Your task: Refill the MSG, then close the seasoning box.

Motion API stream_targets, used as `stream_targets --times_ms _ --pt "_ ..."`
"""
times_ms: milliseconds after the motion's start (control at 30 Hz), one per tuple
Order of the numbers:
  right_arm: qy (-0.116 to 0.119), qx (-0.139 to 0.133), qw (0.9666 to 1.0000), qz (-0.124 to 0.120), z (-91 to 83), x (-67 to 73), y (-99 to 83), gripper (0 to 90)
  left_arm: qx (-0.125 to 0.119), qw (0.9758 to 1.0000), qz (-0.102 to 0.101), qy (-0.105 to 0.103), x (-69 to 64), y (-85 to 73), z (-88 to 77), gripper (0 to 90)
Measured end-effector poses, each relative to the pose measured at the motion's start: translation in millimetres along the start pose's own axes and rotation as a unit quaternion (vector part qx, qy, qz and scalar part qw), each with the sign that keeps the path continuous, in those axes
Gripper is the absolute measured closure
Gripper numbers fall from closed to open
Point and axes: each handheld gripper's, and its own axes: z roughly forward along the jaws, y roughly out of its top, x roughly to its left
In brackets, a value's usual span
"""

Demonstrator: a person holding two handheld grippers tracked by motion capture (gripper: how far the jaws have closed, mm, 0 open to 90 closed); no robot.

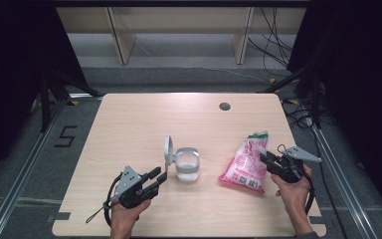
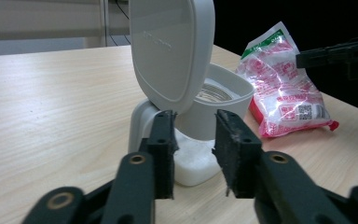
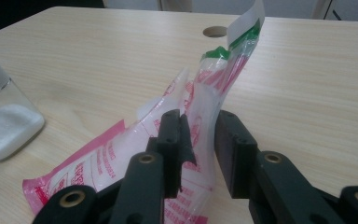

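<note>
Container (image 1: 187, 167) stands mid-table, flip lid (image 1: 168, 151) upright, white granules inside. Pink bag (image 1: 244, 164) lies to its right, torn top raised. Right gripper (image 3: 200, 128) straddles the bag's upper film, jaws narrow, not clearly pinching. Left gripper (image 2: 193, 135) sits by the container base, jaws parted, empty. Likely step: grasping the bag for pouring. Next: close firmly, lift, tilt over opening.

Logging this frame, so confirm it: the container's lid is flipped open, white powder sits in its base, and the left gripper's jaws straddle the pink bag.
One thing is off. The pink bag sits between the jaws of the right gripper, as the right gripper view shows. The left gripper is open in front of the container. Its lid does stand open, with white powder in the base.
</note>
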Motion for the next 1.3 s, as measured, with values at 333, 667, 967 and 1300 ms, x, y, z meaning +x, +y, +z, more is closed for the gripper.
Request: stream_targets --times_ms 333,667,967,1300 --pt "-0.022 -0.043 0.9986 -0.021 -19.0 10.1 2.9 58.2 -0.001 0.9999 0.0 0.016 12.9 6.3 0.3 88.8" --pt "0.012 -0.037 0.9985 -0.038 -17.8 29.0 2.6 55.6 0.004 0.9997 0.006 0.025 21.0 13.2 2.2 89.3" --pt "0.062 -0.035 0.9953 -0.065 -13.6 49.6 -2.1 50.7 0.002 0.9997 0.009 0.023 26.4 21.2 6.6 89.3" --pt "0.072 -0.024 0.994 -0.079 -11.1 58.1 -7.6 49.5 0.009 0.9996 0.013 0.024 25.6 28.8 12.3 89.3"
